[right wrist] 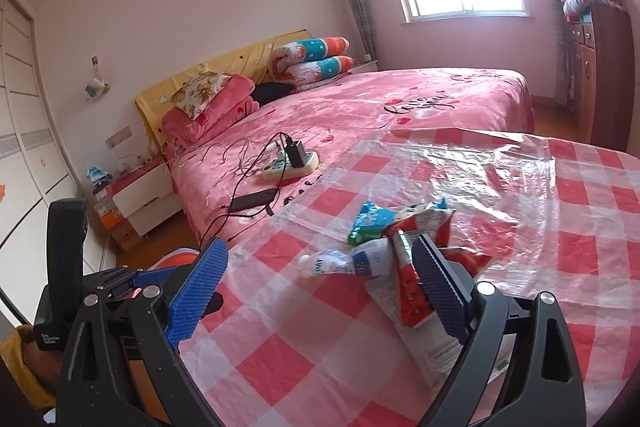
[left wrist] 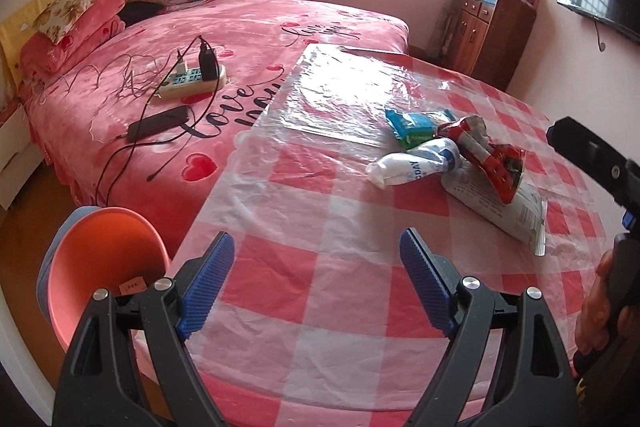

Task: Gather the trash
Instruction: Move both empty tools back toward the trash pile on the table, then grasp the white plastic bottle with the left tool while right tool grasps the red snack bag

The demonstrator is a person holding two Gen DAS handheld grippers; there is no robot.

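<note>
A small heap of trash lies on the red-and-white checked table: a red snack wrapper, a white crumpled bottle wrapper, a green-blue packet and a flat white printed bag. My left gripper is open and empty above the table's near part, short of the heap. In the right wrist view my right gripper is open and empty, with the red wrapper, white wrapper, green-blue packet and white bag just ahead of its right finger.
An orange bowl-shaped bin stands left of the table, below its edge. A clear plastic sheet covers the table's far part. The pink bed behind holds a power strip, a phone and cables. A wooden cabinet stands far right.
</note>
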